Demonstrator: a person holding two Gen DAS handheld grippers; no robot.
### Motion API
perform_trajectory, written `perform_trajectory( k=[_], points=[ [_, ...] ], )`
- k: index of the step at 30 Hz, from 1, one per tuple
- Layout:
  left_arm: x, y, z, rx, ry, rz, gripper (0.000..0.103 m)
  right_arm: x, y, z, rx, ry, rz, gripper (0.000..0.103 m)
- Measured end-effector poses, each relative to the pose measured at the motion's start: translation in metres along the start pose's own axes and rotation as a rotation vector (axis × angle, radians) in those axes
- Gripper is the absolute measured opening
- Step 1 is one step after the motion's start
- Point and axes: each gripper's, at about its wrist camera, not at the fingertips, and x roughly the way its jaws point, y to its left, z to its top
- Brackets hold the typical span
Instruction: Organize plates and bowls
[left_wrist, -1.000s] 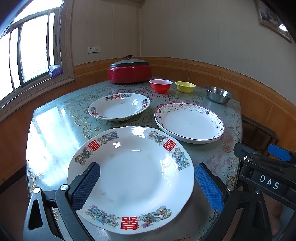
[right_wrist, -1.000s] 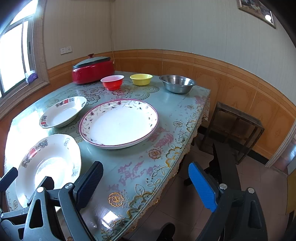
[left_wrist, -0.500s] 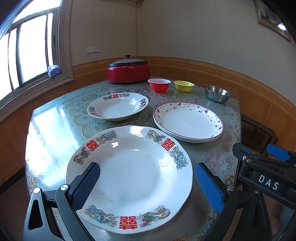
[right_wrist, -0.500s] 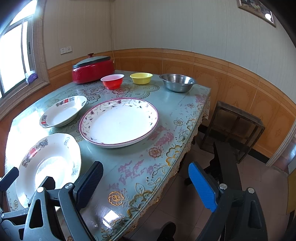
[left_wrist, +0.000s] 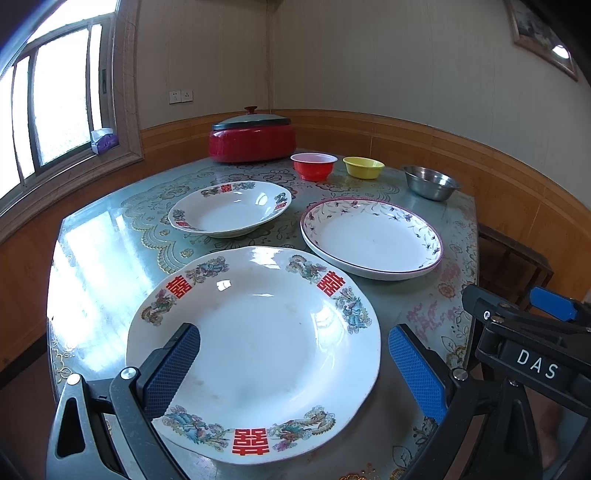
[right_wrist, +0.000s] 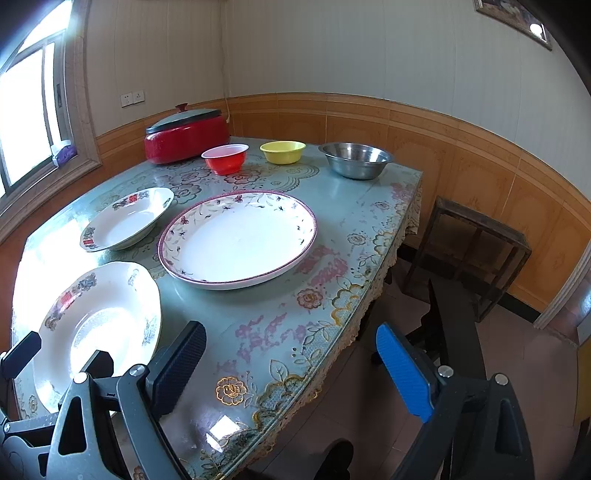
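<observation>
White china everywhere and nothing stacked yet, so I'm right at the start. My left gripper (left_wrist: 295, 363) hovers over the near dragon plate (left_wrist: 255, 350), jaws spread wide, holding nothing. Right gripper (right_wrist: 291, 363) hangs past the table (right_wrist: 347, 206) edge, equally wide open and empty. The floral plate (right_wrist: 238, 238) and smaller dish (right_wrist: 127, 218) sit behind, three bowls in a row at the back. Next I reckon I need a rim pinch on the near plate, low and shallow.
</observation>
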Motion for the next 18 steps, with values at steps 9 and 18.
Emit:
perform_trajectory(
  k=[9,18],
  points=[
    [0.003,0.012,0.001,-0.075,0.029,-0.155,0.103,0.011,-0.01,0.011,-0.045,-0.001,-0.006,0.095],
    [0.02,0.014,0.016,-0.172,0.128,-0.12,0.103,0.042,-0.025,0.035,-0.203,-0.032,-0.044,0.095]
  ],
)
